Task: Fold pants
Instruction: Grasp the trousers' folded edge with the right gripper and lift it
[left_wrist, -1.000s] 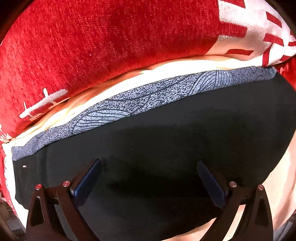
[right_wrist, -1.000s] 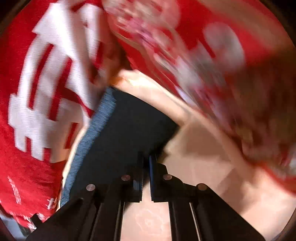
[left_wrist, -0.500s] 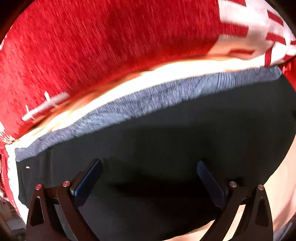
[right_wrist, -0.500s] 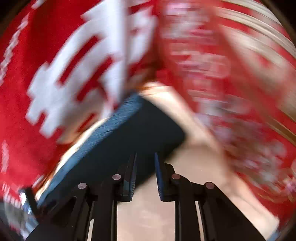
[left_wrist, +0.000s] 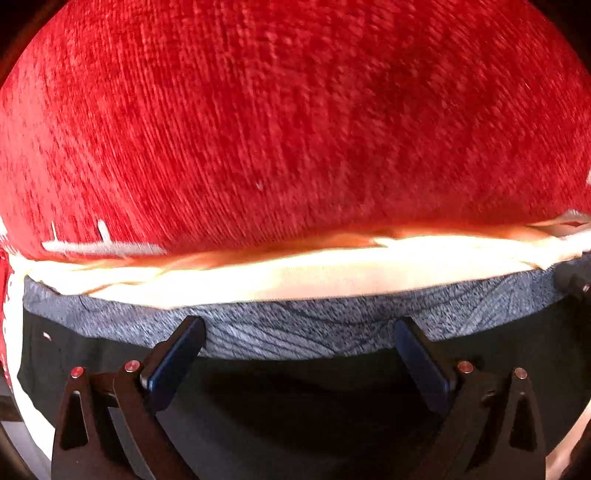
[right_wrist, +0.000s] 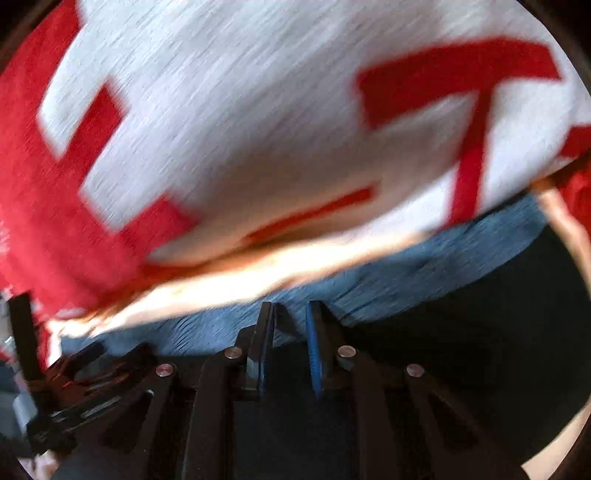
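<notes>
The pants are black (left_wrist: 295, 402) with a grey patterned waistband (left_wrist: 295, 334) and lie flat on a cream sheet (left_wrist: 332, 273). My left gripper (left_wrist: 297, 328) stands wide open over the waistband, one fingertip on each side and nothing pinched. In the right wrist view the waistband (right_wrist: 424, 266) runs across the middle, with the black cloth (right_wrist: 480, 332) below it. My right gripper (right_wrist: 290, 314) hangs over the waistband's edge. Its jaws are closing with only a narrow gap left. No cloth is visibly between the pads (right_wrist: 314, 332).
A red plush cushion (left_wrist: 295, 129) rises just behind the waistband. A white and red patterned cover (right_wrist: 258, 129) fills the top of the right wrist view. Dark hardware (right_wrist: 55, 373) shows at that view's lower left edge. Bare cream sheet (right_wrist: 554, 454) lies at the lower right.
The left gripper slid from the black cloth up to the waistband. The right gripper swung from the pants' corner to over the waistband, and its shut jaws parted slightly.
</notes>
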